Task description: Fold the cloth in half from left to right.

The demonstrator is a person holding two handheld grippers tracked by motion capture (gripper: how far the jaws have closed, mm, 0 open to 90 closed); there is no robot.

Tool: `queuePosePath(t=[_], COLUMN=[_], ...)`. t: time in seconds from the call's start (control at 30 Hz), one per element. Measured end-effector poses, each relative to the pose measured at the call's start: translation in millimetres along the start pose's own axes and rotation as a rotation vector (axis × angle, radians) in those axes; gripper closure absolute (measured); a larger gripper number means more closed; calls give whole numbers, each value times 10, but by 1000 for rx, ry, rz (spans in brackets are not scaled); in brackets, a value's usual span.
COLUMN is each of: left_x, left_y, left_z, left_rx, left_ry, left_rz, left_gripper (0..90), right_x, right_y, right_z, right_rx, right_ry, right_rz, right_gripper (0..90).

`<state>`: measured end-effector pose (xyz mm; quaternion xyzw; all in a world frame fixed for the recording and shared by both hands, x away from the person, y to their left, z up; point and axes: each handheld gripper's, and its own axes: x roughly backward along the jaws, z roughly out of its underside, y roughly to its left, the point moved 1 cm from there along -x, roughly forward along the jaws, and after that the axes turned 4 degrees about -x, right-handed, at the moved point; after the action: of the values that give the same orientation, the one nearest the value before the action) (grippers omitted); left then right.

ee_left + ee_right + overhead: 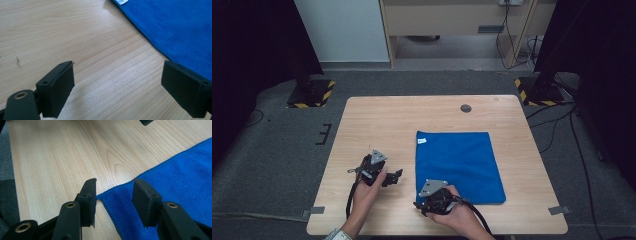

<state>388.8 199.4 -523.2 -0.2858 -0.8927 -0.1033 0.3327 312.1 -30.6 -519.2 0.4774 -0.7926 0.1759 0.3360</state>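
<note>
A blue cloth [459, 165] lies flat on the right half of the wooden table [377, 125], with a small white label [421, 140] at its far left corner. My left gripper [395, 176] hovers just left of the cloth's left edge. In the left gripper view it [120, 85] stands wide open over bare wood, the cloth [175, 25] ahead to the right. My right gripper [421, 205] is at the cloth's near left corner. In the right gripper view it [115, 195] is open, jaws either side of that corner of the cloth [180, 175].
A round grommet hole [466, 108] sits near the table's far edge. Two stands with yellow-black striped bases [310, 93] [537, 90] flank the table on the grey floor. Cables [562, 125] trail at the right. A dark jaw tip [147, 122] shows at the top of the right gripper view.
</note>
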Motion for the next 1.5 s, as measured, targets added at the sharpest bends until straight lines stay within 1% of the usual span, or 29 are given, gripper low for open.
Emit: queuePosePath(t=[0.13, 0.17, 0.2, 0.3, 0.33, 0.4, 0.43, 0.47, 0.53, 0.7, 0.77, 0.83, 0.87, 0.9, 0.93, 0.97, 1.0, 1.07, 1.1, 1.13, 1.2, 1.23, 1.27, 1.3, 1.37, 1.4, 1.43, 1.47, 1.5], left_x=[7, 10, 9, 4, 6, 16, 22, 31, 37, 19, 7, -7, -20, -32, -46, -60, -85, -144, -166, -201, -282, -336, -395, -438, -546, -609, -630, -683, -716], left_y=[1, 1, 1, -4, -7, -4, -4, -2, 5, 40, 56, 73, 81, 87, 92, 98, 108, 140, 157, 176, 236, 274, 304, 325, 349, 352, 352, 354, 354], left_z=[-4, -5, -5, -10, -16, -46, -58, -74, -107, -202, -245, -294, -325, -346, -363, -375, -396, -448, -472, -507, -578, -614, -646, -670, -743, -801, -816, -856, -879], left_rx=[-2, -3, -5, -3, -2, -16, -13, -7, -2, 5, 14, 22, 27, 25, 23, 21, 18, 22, 21, 28, 28, 24, 36, 39, 10, -15, -22, -23, -15], left_ry=[-5, -4, -6, -7, -6, -16, -21, -32, -44, -46, -53, -53, -43, -37, -35, -36, -39, -42, -41, -45, -52, -40, -39, -38, -16, -8, -11, 0, 4], left_rz=[1, 1, 0, 3, 6, 5, 6, 14, 25, 63, 70, 95, 118, 135, 146, 148, 144, 152, 154, 154, 173, 176, 167, 164, 149, 131, 128, 131, 137], left_gripper=[107, 107, 107, 107, 107, 106, 106, 106, 106, 106, 106, 108, 109, 108, 109, 109, 111, 113, 112, 112, 114, 120, 128, 150, 180, 189, 210, 222, 224], right_x=[-28, -34, -40, -84, -95, -123, -147, -151, -150, -144, -140, -136, -136, -137, -130, -131, -131, -133, -141, -150, -171, -180, -187, -198, -216, -223, -231, -233, -235], right_y=[6, 3, 3, 7, 6, 1, -8, -10, -28, -101, -128, -148, -156, -170, -190, -201, -209, -226, -221, -215, -194, -175, -153, -131, -100, -93, -84, -82, -75], right_z=[17, 21, 24, 41, 44, 51, 53, 52, 46, 41, 35, 37, 36, 32, 30, 30, 30, 31, 30, 30, 26, 19, 9, 0, -14, -19, -26, -26, -27], right_rx=[6, 4, -4, -4, -3, -15, -22, -23, -30, -62, -77, -83, -86, -85, -82, -80, -81, -88, -83, -77, -78, -73, -69, -61, -47, -46, -41, -39, -41], right_ry=[18, 22, 26, 42, 46, 54, 58, 54, 49, 28, 27, 25, 24, 25, 33, 32, 32, 26, 19, 12, -1, -3, -1, -2, 1, -2, -1, -2, -2], right_rz=[14, 13, 11, 16, 18, 18, 15, 16, 23, 50, 70, 75, 77, 77, 73, 80, 79, 74, 75, 74, 65, 60, 54, 56, 47, 45, 41, 40, 40], right_gripper=[465, 423, 403, 344, 334, 307, 303, 311, 362, 571, 658, 717, 732, 776, 808, 839, 856, 865, 866, 866, 866, 865, 865, 865, 864, 864, 864, 864, 862])
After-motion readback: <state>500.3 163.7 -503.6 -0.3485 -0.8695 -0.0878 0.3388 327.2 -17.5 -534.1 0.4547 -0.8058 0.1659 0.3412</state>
